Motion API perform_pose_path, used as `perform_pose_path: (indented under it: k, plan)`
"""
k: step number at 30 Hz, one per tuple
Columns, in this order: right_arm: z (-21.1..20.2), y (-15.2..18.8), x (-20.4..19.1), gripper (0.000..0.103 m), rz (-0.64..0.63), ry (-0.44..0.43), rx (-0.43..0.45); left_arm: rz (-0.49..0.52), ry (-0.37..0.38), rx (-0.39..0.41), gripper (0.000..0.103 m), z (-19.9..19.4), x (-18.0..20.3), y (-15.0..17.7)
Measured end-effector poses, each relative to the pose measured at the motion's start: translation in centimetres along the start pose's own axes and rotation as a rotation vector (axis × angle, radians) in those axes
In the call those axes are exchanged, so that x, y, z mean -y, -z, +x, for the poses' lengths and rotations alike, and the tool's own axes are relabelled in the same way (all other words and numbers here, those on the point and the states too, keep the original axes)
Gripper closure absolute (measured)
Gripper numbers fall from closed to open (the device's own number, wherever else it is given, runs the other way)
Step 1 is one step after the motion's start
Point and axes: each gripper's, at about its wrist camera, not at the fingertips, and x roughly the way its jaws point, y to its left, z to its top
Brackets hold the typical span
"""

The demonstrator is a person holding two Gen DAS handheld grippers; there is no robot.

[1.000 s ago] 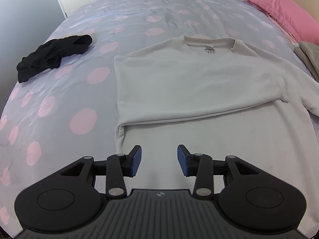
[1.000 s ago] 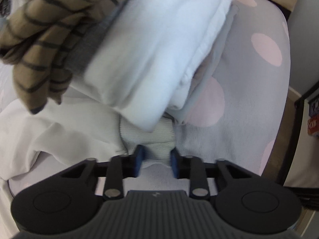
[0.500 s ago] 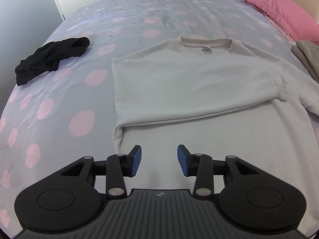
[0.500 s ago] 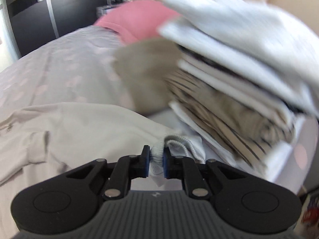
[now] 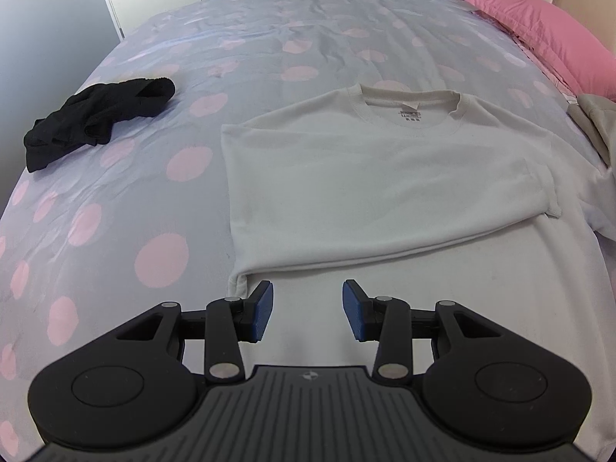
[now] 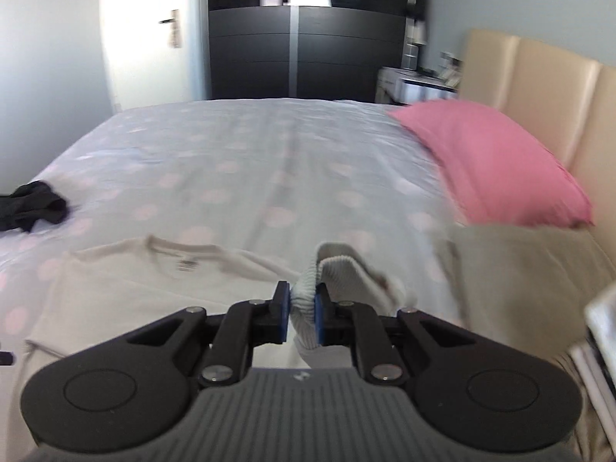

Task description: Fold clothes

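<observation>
A white long-sleeved sweatshirt (image 5: 385,177) lies flat on the bed, its left sleeve folded across the chest. It also shows in the right wrist view (image 6: 146,288). My left gripper (image 5: 307,308) is open and empty, low over the sweatshirt's lower body near its left edge. My right gripper (image 6: 301,310) is shut on the ribbed cuff (image 6: 335,269) of the right sleeve and holds it lifted above the sweatshirt's right side.
The bed has a grey cover with pink dots (image 5: 161,254). A crumpled black garment (image 5: 96,115) lies at the far left. A pink pillow (image 6: 489,161) and a beige garment (image 6: 519,269) lie at the right, with folded clothes beside it.
My right gripper closed on the sleeve cuff, lifted it and swung left, away from the stack of folded clothes. My left gripper rose slightly and stayed open.
</observation>
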Motion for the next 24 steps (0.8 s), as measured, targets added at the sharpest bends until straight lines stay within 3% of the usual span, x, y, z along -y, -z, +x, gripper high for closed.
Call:
perform_pose_path:
  k: [6, 11, 17, 24]
  plan:
    - [2.9, -2.3, -7.9, 0.089, -0.067, -0.182, -0.018, -0.012, -0.016, -0.019, 0.065, 1.3, -1.7, -0.6]
    - [6.2, -1.4, -13.2, 0.089, -0.078, -0.307, -0.065, -0.030, -0.025, -0.035, 0.065, 2.2, -3.2, -0.3]
    - [10.7, 1.4, -17.2, 0.086, -0.106, -0.346, -0.164, -0.073, 0.024, -0.013, 0.065, 2.6, -4.3, 0.1]
    - [13.2, 2.8, -17.8, 0.078, -0.080, -0.368, -0.228, -0.098, 0.096, 0.001, 0.065, 3.1, -3.3, -0.3]
